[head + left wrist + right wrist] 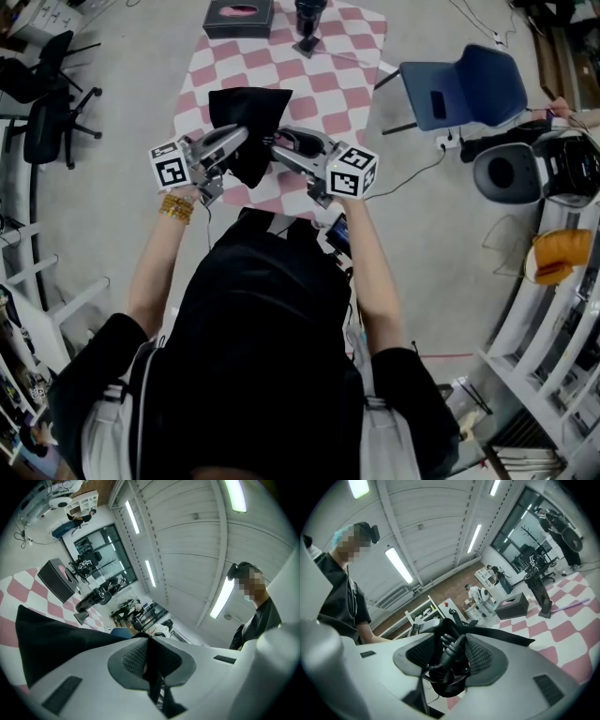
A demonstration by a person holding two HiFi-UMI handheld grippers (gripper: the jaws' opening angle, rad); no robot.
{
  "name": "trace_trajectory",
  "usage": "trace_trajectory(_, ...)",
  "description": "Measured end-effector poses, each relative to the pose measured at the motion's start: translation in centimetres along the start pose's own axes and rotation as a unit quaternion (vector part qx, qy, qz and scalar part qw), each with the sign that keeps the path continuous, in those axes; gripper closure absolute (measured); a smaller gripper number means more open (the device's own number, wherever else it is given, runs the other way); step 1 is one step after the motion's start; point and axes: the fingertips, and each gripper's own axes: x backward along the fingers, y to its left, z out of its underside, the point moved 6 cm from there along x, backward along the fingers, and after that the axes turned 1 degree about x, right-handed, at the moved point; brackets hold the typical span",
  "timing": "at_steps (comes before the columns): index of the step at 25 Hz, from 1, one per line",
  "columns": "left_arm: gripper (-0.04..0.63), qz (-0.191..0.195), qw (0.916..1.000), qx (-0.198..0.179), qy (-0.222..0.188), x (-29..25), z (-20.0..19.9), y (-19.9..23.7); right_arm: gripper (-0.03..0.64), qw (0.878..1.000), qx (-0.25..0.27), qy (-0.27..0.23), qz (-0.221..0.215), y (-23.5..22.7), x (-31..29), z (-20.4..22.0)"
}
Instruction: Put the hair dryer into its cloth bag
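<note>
Both forearms reach forward, grippers level and nose to nose above the checked table (333,70)
Left gripper (149,658) pinches the black cloth bag (246,108); right gripper (451,656) gapes around the hair dryer's ribbed cord end (449,648)

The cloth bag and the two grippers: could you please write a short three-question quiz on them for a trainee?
1. True or false: the left gripper is shut on the black cloth bag.
2. What stands between the jaws of the right gripper? A) a black ribbed cord B) a spoon C) nothing at all
3. What pattern does the tablecloth have?

Key: 1 true; 2 A; 3 pink and white checks.
</note>
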Motion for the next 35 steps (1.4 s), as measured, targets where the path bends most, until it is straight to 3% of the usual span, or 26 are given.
trace_trajectory(7,0.569,0.018,0.9997,-0.003,-0.016,-1.0,-0.8,-0.9,0.409,0.990,-0.050,-0.117,-0.052,0.5,4.5,-1.8)
trace_trajectory(11,0.569,0.030,0.9990,0.008,-0.032,-0.8,-1.4,-1.1,0.410,0.985,-0.066,-0.157,-0.007,-1.7,7.0,-1.7)
trace_trajectory(21,0.569,0.034,0.9993,0.010,-0.014,-1.5,-0.8,-1.2,0.426,0.986,-0.060,-0.152,0.038,-5.0,3.5,-2.4)
trace_trajectory(29,0.569,0.038,0.9992,0.007,-0.005,-1.4,0.0,-1.6,0.377,0.996,-0.022,-0.090,0.021,-5.9,0.1,-4.3)
trace_trajectory(35,0.569,0.034,0.9994,0.008,-0.005,-1.8,0.3,-1.4,0.389,0.999,-0.016,-0.034,0.033,-7.2,-2.1,-4.7)
